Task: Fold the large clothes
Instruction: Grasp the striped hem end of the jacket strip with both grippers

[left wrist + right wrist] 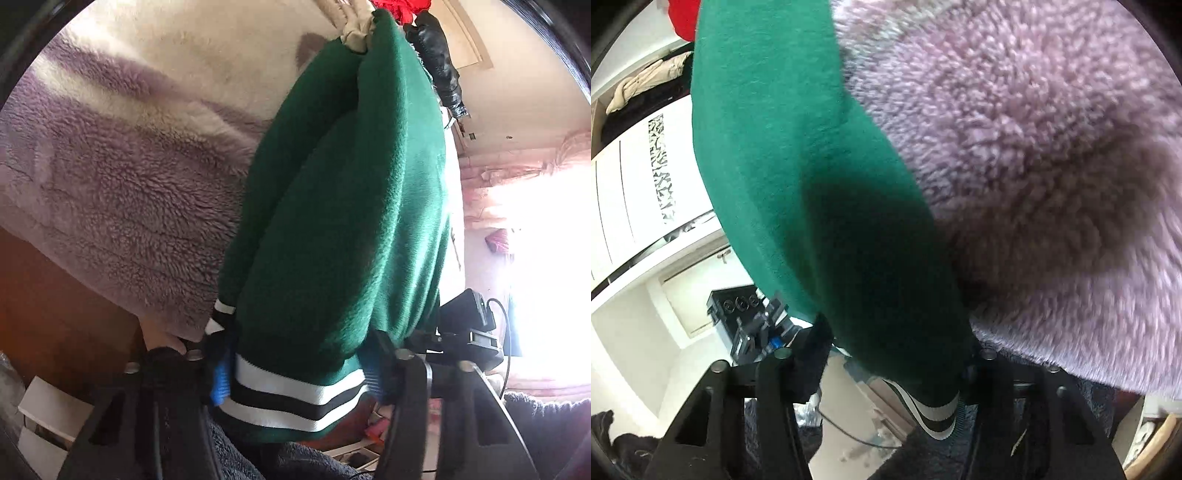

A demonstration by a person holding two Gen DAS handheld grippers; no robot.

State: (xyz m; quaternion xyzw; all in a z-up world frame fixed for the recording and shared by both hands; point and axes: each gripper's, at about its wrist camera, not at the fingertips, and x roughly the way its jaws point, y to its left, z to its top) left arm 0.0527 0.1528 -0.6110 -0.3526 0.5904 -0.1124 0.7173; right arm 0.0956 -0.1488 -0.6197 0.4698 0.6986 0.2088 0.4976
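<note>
- The left wrist camera looks forward along its own black two-finger gripper (pixel 295 373), angled steeply down and very close to a dark green fleece garment with a black-and-white striped hem (pixel 343 206).
- The right wrist camera, angled down less steeply, sits equally close.
- Both views share that garment and the fluffy lilac blanket (pixel 1052 177) beside it.

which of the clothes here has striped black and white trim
The green fleece garment: its ribbed hem carries white and black bands. The red garment and black leather jacket behind show none.
</note>
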